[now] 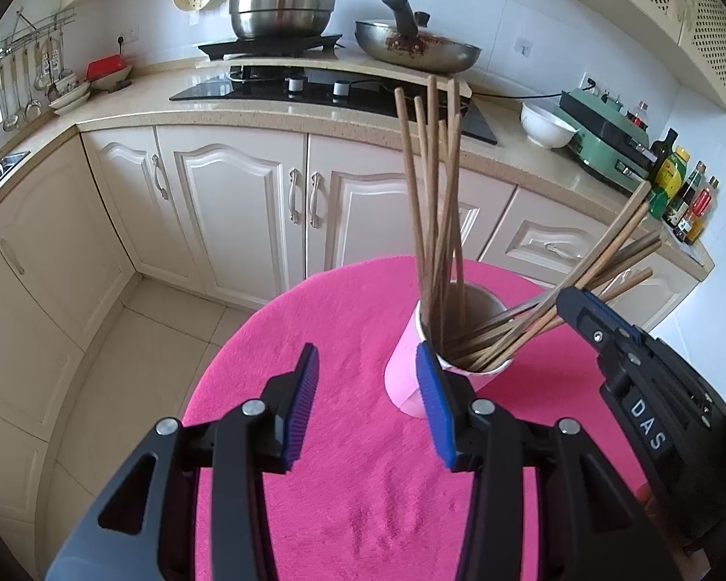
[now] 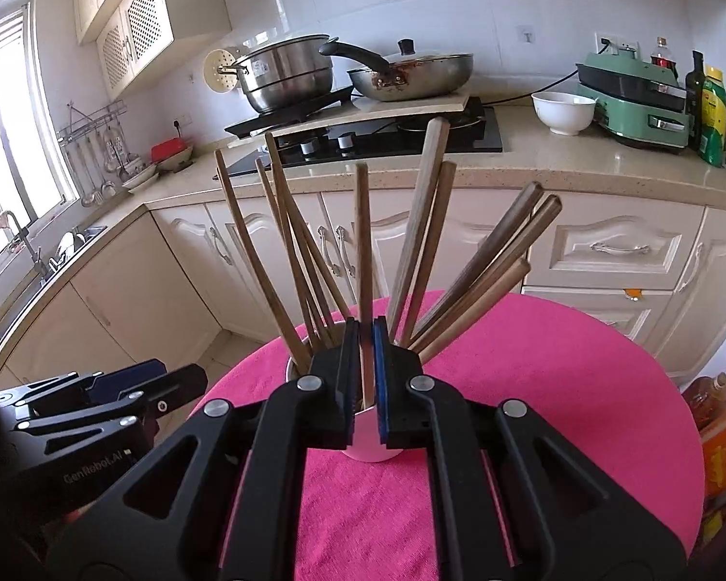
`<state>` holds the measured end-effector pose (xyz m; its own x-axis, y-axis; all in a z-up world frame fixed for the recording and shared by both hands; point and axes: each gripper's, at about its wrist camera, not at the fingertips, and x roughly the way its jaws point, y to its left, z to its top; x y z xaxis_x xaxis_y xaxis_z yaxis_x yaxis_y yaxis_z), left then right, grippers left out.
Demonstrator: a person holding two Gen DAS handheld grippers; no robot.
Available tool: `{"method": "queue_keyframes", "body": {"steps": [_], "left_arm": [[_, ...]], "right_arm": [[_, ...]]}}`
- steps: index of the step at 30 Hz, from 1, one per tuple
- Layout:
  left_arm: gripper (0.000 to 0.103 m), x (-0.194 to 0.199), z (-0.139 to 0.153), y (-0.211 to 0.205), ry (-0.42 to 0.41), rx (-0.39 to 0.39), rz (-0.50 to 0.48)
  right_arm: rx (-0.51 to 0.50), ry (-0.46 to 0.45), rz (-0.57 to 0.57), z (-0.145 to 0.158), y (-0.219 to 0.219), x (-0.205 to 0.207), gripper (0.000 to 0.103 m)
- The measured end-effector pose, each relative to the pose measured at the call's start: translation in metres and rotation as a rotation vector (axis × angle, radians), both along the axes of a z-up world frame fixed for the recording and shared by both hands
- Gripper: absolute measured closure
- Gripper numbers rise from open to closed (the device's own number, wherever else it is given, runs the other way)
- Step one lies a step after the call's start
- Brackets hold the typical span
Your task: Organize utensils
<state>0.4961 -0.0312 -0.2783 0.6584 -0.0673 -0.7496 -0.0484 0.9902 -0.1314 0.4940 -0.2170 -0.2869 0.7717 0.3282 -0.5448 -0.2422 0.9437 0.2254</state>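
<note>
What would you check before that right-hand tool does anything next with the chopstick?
1. Right tool shut on one chopstick: ok.
2. Chopstick's lower end inside the pink cup: cannot tell, the pads hide it.
3. Cup upright on the pink cloth: ok.
4. Left tool open, one pad beside the cup, steadying nothing: not ok.
5. Other chopsticks resting in the cup: ok.

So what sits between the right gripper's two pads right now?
One wooden chopstick, pinched in the right gripper, its lower end running down into the pink cup. The right wrist view shows it clearly.
</note>
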Motion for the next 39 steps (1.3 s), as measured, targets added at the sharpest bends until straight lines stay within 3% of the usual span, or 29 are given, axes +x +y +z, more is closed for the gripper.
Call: {"method": "queue_keyframes", "body": {"steps": [20,27,30,32,39], "left_arm": [[0.057,0.000,0.019,-0.019,-0.031,0.030,0.005],[0.057,-0.027,0.040,-0.030,-0.146,0.085,-0.003],[0.057,-0.043,0.055,-0.032,-0.205,0.105,-0.012],[0.055,-0.055,0.066,-0.032,-0.239,0.106,-0.020],[0.048,-0.115,0.097,-0.021,-0.313,0.099,-0.026]], "right_arm": [[-0.002,-0.001,0.014,0.022,-0.015,-0.010,0.095],[0.003,-0.018,0.005,0.034,-0.023,-0.030,0.093],[0.004,-0.034,-0.009,0.043,-0.025,-0.045,0.075],[0.006,-0.060,-0.026,0.053,-0.026,-0.061,0.050],[-0.018,-0.136,-0.061,0.087,-0.018,-0.126,0.047]]}}
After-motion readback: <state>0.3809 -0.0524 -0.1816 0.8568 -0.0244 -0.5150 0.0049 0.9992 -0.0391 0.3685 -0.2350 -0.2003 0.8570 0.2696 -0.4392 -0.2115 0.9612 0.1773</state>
